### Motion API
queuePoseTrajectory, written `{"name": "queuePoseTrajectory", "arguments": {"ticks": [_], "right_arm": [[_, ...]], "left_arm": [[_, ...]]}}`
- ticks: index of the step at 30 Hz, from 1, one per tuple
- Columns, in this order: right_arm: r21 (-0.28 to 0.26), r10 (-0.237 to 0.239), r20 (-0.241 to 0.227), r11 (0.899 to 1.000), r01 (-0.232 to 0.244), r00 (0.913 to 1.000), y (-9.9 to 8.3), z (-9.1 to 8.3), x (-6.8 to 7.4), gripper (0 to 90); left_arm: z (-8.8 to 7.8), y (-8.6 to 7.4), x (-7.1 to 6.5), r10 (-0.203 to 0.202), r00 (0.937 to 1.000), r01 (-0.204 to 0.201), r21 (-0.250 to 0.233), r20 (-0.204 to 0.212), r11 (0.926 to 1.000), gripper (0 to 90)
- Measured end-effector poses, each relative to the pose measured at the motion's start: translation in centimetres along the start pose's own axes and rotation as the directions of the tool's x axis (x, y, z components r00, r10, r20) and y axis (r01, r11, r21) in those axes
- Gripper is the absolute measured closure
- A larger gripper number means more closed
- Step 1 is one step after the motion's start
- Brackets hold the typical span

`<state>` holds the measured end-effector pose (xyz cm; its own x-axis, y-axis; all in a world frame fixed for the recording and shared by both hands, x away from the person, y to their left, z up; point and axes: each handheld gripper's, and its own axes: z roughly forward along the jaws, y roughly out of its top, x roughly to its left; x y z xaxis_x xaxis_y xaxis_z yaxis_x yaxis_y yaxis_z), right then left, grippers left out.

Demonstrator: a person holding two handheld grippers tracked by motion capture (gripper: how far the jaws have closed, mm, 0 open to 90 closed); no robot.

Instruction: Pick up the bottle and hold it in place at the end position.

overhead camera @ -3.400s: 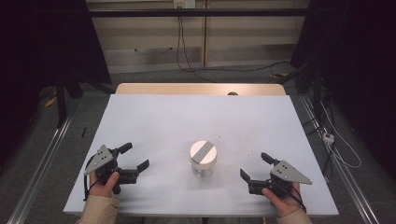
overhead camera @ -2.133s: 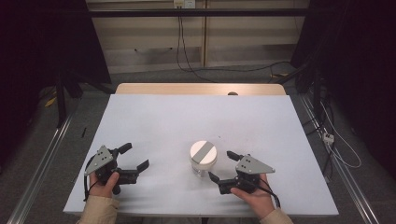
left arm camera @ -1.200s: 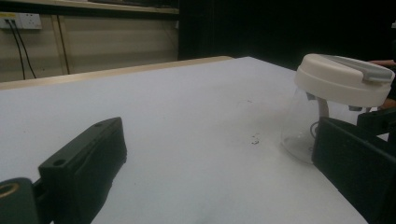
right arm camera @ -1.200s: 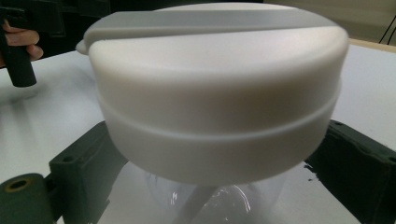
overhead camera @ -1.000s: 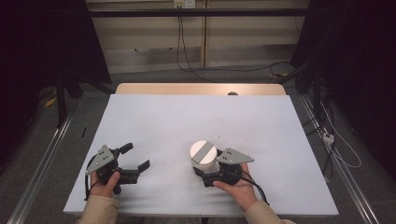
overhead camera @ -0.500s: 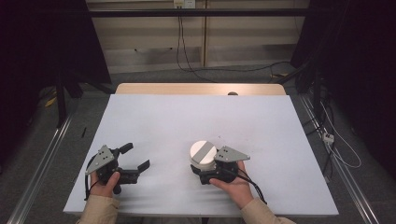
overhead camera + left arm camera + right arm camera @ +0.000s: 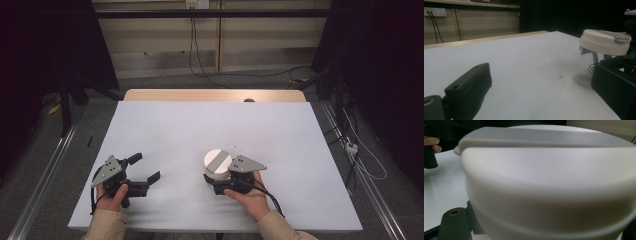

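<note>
While left hand-held gripper (image 7: pixel 144 171) gapes empty, right hand-held gripper (image 7: pixel 212 176) around lidded jar (image 7: pixel 218 163), grip uncertain.

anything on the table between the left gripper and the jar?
Nothing visible. Bare white table lies between the open left gripper and the clear, cream-lidded jar; the right gripper sits at its far side.

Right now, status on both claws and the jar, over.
Left claw open, resting on the white table, apart from the jar. Right claw at the clear jar, jaws around its base; grip unconfirmed. Cream lid on. Nothing obstructing.
</note>
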<state>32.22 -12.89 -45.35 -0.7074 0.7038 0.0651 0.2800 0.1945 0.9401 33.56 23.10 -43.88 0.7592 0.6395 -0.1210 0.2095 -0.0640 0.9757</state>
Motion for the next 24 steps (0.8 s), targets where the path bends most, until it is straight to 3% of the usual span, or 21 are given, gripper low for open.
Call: {"name": "queuePoseTrajectory", "arguments": {"ticks": [7, 24], "right_arm": [[-0.027, 0.006, 0.007, 1.0, -0.006, 1.0, 1.1, 0.2, -0.6, 18.1], [-0.013, -0.001, 0.043, 1.0, 0.001, 0.9991, 2.4, 1.0, -2.6, 18.1]], "left_arm": [[0.0, 0.0, 0.0, -0.002, 1.0, 0.002, -0.003, 0.001, 1.0, 2.8], [0.1, 0.0, -0.1, 0.001, 1.0, -0.001, -0.003, 0.005, 1.0, 2.8]]}}
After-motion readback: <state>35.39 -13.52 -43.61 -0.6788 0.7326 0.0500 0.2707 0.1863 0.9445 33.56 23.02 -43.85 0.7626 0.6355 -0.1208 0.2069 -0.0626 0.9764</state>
